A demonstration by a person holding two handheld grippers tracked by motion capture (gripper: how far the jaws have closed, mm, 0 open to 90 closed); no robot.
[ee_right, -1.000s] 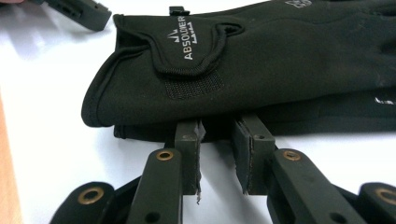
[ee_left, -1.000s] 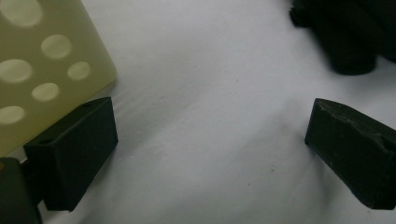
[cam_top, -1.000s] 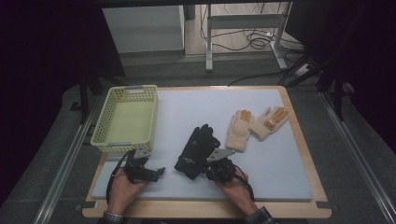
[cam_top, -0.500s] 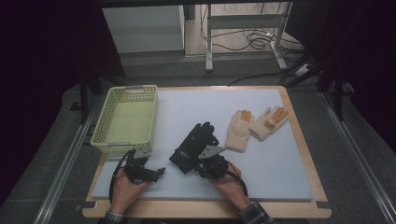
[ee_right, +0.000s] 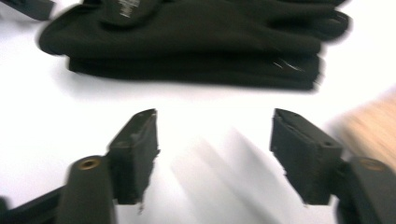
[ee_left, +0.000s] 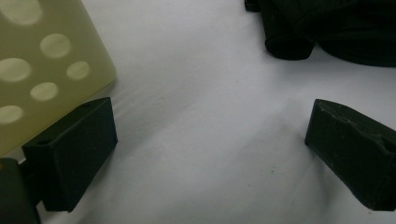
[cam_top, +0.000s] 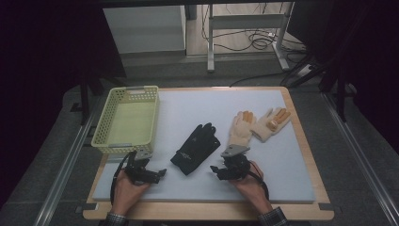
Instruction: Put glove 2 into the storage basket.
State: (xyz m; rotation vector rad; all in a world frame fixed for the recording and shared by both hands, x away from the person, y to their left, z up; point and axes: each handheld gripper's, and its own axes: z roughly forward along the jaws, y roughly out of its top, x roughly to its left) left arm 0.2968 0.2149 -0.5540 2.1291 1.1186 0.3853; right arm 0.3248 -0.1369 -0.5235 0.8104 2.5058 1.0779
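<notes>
A white-topped table (cam_top: 282, 174) carries a yellow basket (cam_top: 127, 120), black gloves (cam_top: 196, 148) and tan gloves (cam_top: 256, 125).

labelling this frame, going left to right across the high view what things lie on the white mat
yellow basket → left gripper → black gloves → right gripper, its jaws just opened with nothing between them → tan gloves

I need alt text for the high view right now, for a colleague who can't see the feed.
A folded black fabric glove lies mid-table on a white mat, between a person's two hand-held tools: the left tool near a pale yellow perforated plastic basket, the right tool beside the glove with its jaws apart and nothing between them. Two cream gloves with orange fingertips lie further right.
</notes>
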